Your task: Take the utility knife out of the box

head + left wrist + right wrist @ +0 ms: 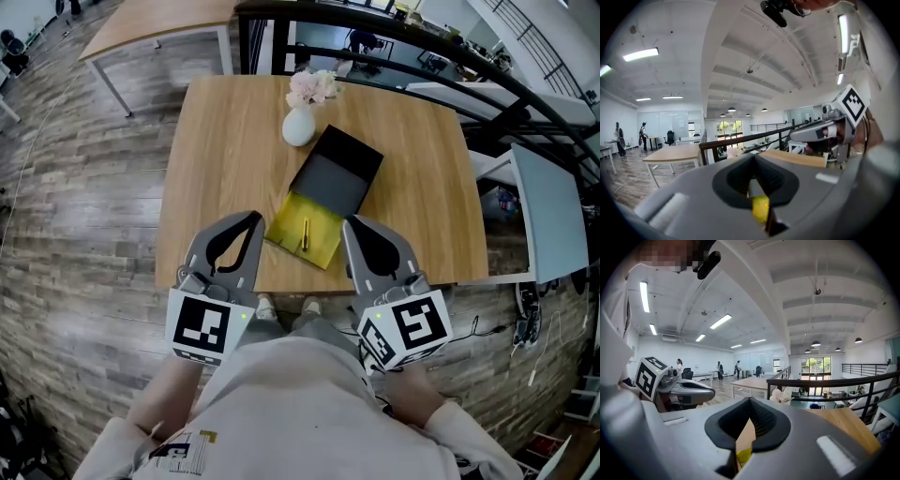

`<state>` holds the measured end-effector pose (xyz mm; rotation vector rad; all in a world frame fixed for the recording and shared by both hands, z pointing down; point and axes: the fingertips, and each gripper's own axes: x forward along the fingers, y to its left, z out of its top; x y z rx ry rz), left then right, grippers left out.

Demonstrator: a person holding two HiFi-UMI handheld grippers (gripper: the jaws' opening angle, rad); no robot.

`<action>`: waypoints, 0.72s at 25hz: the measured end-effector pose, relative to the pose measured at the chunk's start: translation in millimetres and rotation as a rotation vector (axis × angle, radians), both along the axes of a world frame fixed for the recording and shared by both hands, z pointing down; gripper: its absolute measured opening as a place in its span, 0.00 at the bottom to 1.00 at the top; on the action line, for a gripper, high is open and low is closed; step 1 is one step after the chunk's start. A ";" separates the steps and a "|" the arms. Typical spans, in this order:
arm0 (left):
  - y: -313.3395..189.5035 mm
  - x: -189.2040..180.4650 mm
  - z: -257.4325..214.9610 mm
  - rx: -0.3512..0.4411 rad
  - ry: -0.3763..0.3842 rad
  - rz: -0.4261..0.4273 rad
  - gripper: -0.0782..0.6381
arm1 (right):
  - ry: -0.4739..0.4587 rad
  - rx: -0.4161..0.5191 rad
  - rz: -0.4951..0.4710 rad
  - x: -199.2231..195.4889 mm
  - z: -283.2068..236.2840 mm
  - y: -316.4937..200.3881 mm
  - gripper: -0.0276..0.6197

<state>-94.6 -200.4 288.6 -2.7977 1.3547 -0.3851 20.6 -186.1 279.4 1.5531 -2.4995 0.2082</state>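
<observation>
The pale wooden table [216, 159] shows a smooth, matt grain. The flat black box [342, 171] looks matt, the round white vase [298, 129] glossy.

We hold the left gripper [251, 219] and the right gripper [349, 225] side by side, apart from each other, both pointing forward and a little downward. On each, the jaws are pressed together with nothing between them. Our left hand [167, 389] and right hand [414, 392] grip them from behind.

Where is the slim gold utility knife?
Head view, centre: the utility knife lies in the yellow tray of the open black box, near the wooden table's front edge.
</observation>
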 end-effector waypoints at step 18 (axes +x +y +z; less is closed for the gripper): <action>-26.2 23.6 41.9 -0.092 -0.036 -0.067 0.11 | -0.010 -0.165 -0.077 18.7 68.2 -39.7 0.05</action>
